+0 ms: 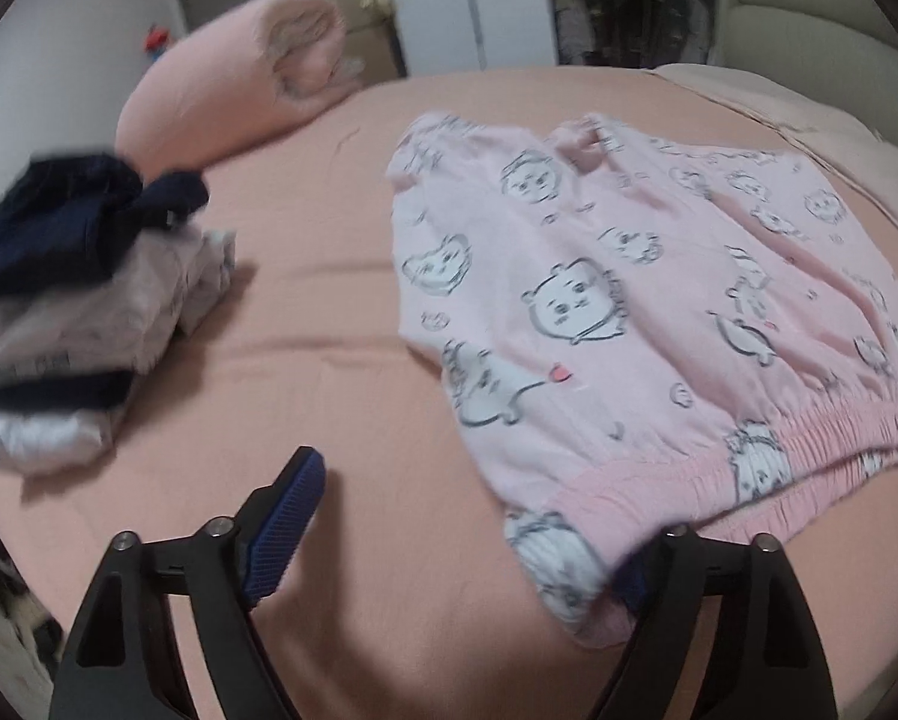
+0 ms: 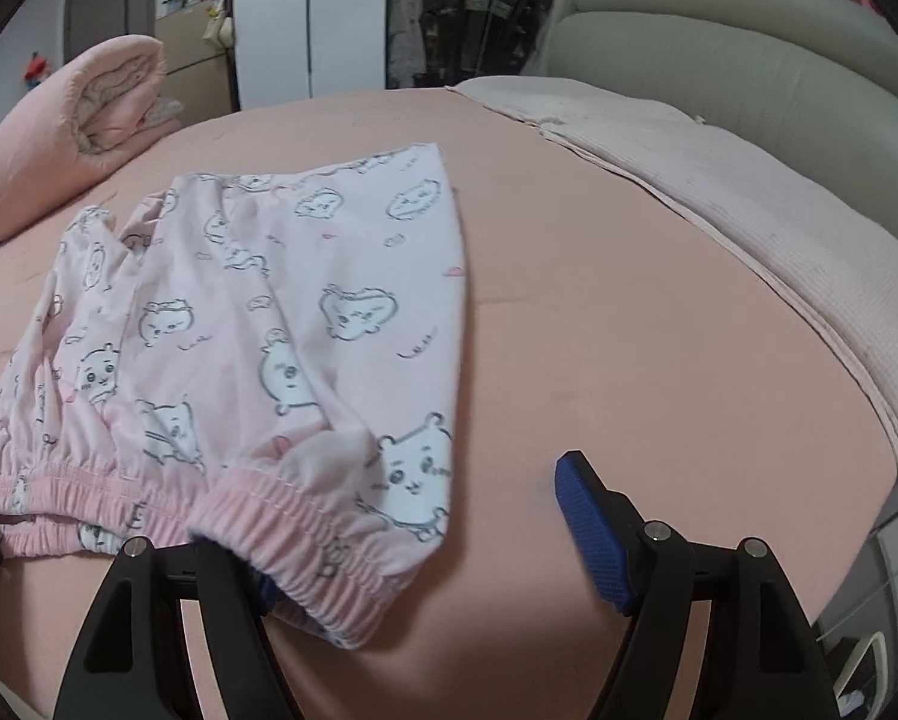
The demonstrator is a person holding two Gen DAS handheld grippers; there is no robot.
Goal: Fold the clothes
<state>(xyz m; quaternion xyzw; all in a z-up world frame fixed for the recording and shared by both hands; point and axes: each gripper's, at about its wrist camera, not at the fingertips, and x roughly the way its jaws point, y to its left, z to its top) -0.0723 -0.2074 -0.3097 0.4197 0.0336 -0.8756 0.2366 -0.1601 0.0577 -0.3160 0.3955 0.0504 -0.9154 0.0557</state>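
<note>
Pink pyjama shorts (image 1: 629,300) printed with cartoon faces lie spread on the pink bed sheet (image 1: 329,360), elastic waistband toward me. My left gripper (image 1: 461,540) is open at the waistband's left corner. Its left blue pad (image 1: 287,528) is bare over the sheet, and the corner drapes over its right finger. In the right wrist view the shorts (image 2: 269,330) fill the left half. My right gripper (image 2: 413,540) is open at the waistband's right corner. The elastic lies over its left finger, and its right pad (image 2: 593,534) stands free above the sheet. Neither pair of pads presses on cloth.
A stack of folded clothes (image 1: 71,312), dark blue on top, sits at the left of the bed. A rolled pink quilt (image 1: 227,90) lies at the far left corner. A beige blanket (image 2: 749,210) runs along the right side below a grey padded headboard (image 2: 719,42).
</note>
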